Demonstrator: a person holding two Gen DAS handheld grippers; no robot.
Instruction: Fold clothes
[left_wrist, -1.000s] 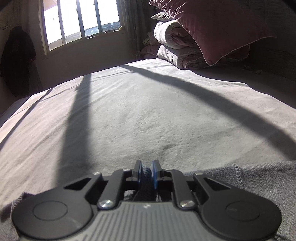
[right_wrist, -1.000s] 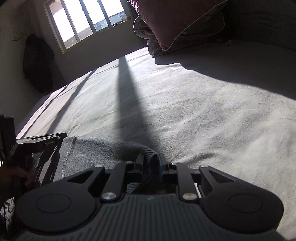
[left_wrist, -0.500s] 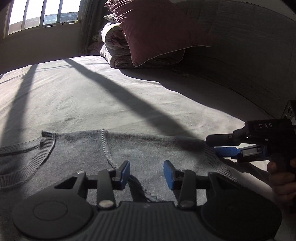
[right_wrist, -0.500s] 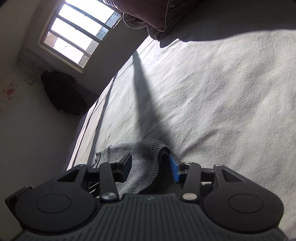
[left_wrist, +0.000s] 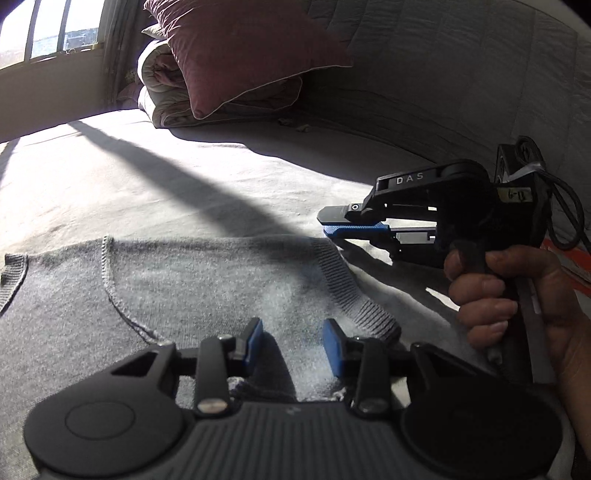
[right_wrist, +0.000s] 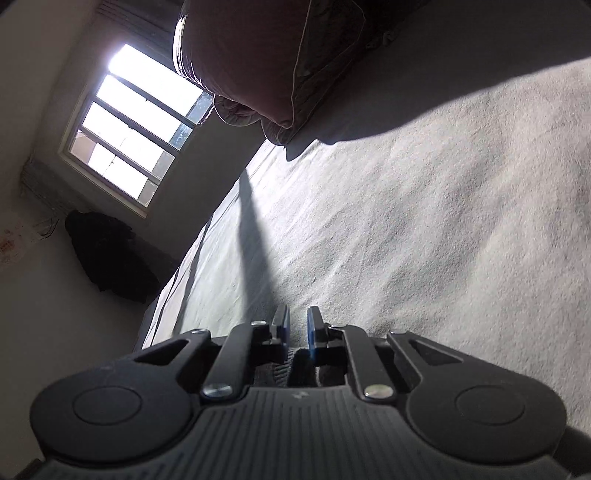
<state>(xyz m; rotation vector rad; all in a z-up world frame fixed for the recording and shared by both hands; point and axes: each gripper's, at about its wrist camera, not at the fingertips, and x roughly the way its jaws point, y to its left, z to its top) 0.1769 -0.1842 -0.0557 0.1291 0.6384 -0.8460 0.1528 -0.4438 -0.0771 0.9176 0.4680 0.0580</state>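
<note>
- Sweater (left_wrist: 192, 284): laid flat on the bed (left_wrist: 129, 184), cuff at right.
- Left gripper (left_wrist: 291, 343): held wide above the sweater, empty.
- Right gripper (right_wrist: 295, 328): narrowed, nothing clamped; cuff could be missed, the fold left crooked.

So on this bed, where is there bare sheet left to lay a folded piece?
Bare sheet runs from the grey sweater's far edge up to the folded duvet and maroon pillow. It is crowded at the sweater's right cuff, where the right hand-held gripper sits low, and under the left hand-held gripper over the knit.
</note>
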